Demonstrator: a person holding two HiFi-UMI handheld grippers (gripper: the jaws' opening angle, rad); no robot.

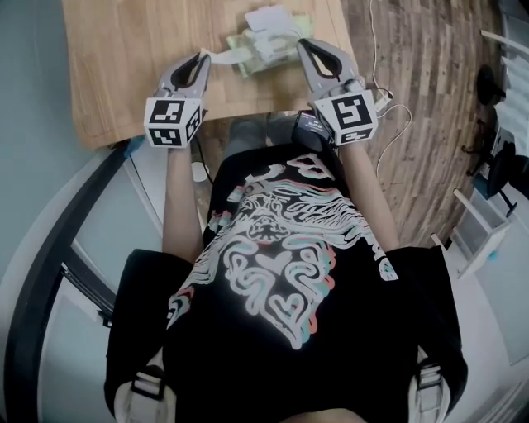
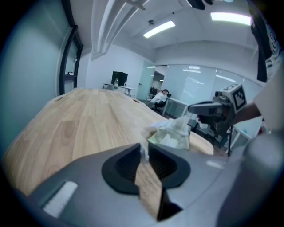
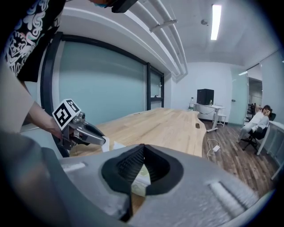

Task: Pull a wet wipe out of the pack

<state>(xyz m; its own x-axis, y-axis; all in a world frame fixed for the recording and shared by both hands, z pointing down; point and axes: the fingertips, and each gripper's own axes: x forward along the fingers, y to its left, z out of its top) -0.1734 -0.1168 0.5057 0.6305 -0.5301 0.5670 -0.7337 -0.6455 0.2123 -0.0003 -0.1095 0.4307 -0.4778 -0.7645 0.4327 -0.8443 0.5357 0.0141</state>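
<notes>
The pale green wet wipe pack [image 1: 266,48] lies near the front edge of the wooden table [image 1: 124,66], with a crumpled white wipe [image 1: 269,18] standing out of its top. My left gripper [image 1: 203,56] is to the left of the pack, shut on a white strip of wet wipe [image 1: 223,58] that runs across to the pack. In the left gripper view a sliver of white sits between the nearly closed tips of the left gripper [image 2: 144,150], and the pack [image 2: 174,136] lies just beyond. My right gripper [image 1: 301,41] is shut at the pack's right end, with nothing visibly pinched.
The table's front edge runs just under both grippers, with the person's legs below it. A white cable and plug block [image 1: 385,99] lie on the wood floor at the right. A white shelf unit [image 1: 479,235] stands further right. Glass walls and desks are far behind.
</notes>
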